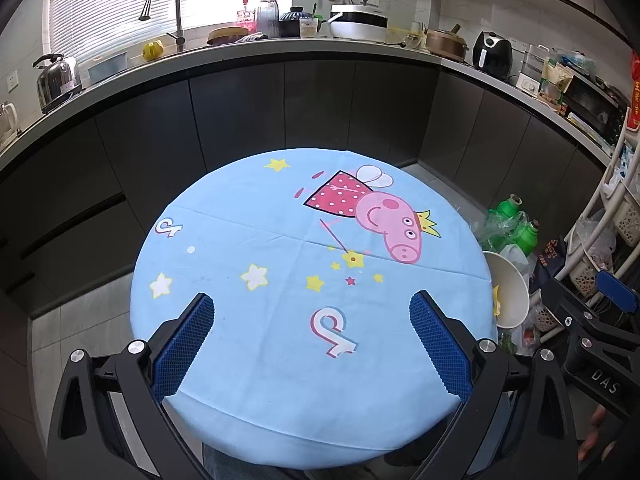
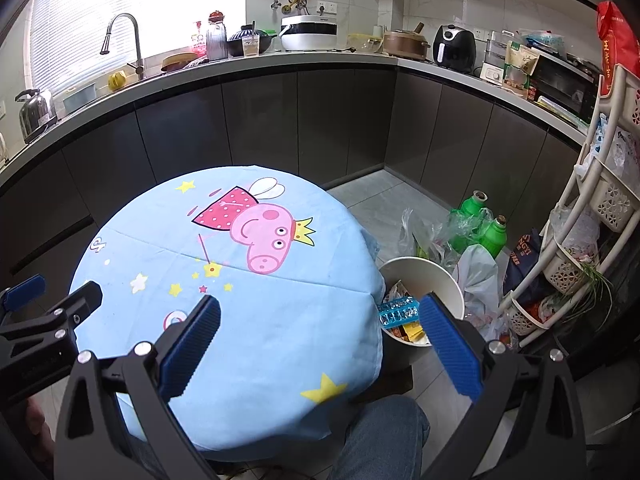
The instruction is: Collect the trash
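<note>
A round table under a light blue cartoon-pig cloth [image 1: 280, 360] [image 2: 280, 340] fills both views, with nothing lying on it. A white trash bin [image 2: 436, 276] stands on the floor at the table's right edge and holds a clear blue blister pack [image 2: 398, 312] and yellow wrappers [image 2: 412, 332]. The bin [image 1: 512, 296] shows at the right in the left wrist view. My left gripper [image 1: 312, 308] is open and empty above the near part of the table. My right gripper [image 2: 320, 308] is open and empty above the table's right edge, next to the bin.
Green bottles [image 2: 474, 220] and plastic bags [image 2: 476, 272] stand on the floor behind the bin. A white basket rack [image 2: 580, 248] stands at the right. Dark cabinets [image 1: 320, 112] under a cluttered counter with a sink tap [image 1: 168, 12] lie behind the table.
</note>
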### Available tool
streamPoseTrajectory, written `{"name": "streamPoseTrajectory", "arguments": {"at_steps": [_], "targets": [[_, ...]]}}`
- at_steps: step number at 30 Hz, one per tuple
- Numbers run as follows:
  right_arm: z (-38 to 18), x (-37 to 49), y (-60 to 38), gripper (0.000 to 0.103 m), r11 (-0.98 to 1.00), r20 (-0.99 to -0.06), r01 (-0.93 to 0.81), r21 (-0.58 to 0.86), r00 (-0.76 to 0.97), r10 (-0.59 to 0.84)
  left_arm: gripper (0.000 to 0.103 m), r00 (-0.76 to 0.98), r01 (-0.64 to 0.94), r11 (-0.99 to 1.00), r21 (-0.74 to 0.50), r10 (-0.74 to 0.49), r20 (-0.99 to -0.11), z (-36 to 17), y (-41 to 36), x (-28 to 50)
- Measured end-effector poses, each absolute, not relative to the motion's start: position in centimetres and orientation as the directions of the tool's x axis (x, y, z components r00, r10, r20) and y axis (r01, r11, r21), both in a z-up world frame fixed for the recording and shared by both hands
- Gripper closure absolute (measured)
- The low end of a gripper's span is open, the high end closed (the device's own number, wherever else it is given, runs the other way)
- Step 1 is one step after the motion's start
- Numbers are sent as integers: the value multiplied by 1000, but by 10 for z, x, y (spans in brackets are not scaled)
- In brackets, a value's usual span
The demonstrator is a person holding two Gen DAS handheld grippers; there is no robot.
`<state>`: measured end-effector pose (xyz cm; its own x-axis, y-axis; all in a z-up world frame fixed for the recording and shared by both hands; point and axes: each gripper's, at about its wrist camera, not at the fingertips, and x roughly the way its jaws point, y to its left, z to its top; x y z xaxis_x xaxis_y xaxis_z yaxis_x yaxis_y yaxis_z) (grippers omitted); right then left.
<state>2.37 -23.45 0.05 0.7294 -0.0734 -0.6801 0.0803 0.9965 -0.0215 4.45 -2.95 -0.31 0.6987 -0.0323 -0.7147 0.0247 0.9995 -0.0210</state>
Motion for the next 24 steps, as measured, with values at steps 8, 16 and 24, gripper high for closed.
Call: {"name": "streamPoseTrajectory", "arguments": {"at_steps": [8, 16, 24], "targets": [[-1, 23, -236, 4, 997, -680, 79, -22, 730, -73, 9, 700, 20, 1000, -20, -28, -713, -2, -31, 43], [-1, 23, -236, 3, 997, -682, 81, -20, 728, -73, 9, 700, 22, 1000, -18, -29, -714, -1, -32, 43], [-1, 23, -237, 4, 997, -683, 80, -20, 727, -72, 9, 700, 23, 999, -26, -35, -713, -1, -32, 43]]}}
